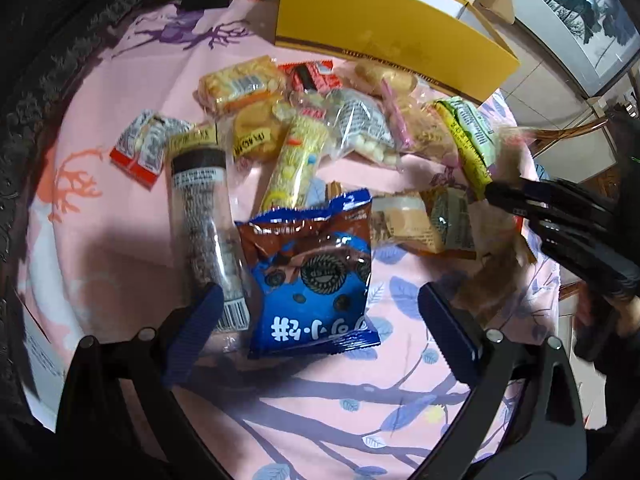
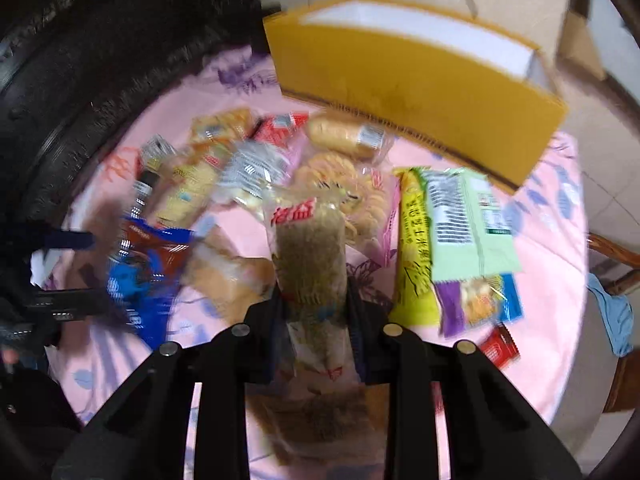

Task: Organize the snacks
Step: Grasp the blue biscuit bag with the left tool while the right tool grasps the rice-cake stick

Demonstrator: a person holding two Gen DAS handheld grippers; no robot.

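Motion blur smears most wrappers in the right wrist view, where the right gripper (image 2: 316, 300) is clamped on a brown snack packet (image 2: 310, 256) whose lower end is cut off behind its fingers. The left gripper (image 1: 320, 320) hangs spread wide over a blue cookie bag (image 1: 316, 276). The yellow box (image 1: 384, 28) stands at twelve o'clock beyond the snack pile (image 1: 312, 128); bare pink tablecloth (image 1: 104, 216) lies at nine o'clock.

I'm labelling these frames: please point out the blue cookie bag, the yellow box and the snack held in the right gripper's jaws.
blue cookie bag (image 1: 316, 280): left wrist view, on its printed front.
yellow box (image 1: 384, 36): left wrist view, on its front wall.
brown snack pack (image 2: 310, 256): right wrist view, on its clear middle above the jaws.
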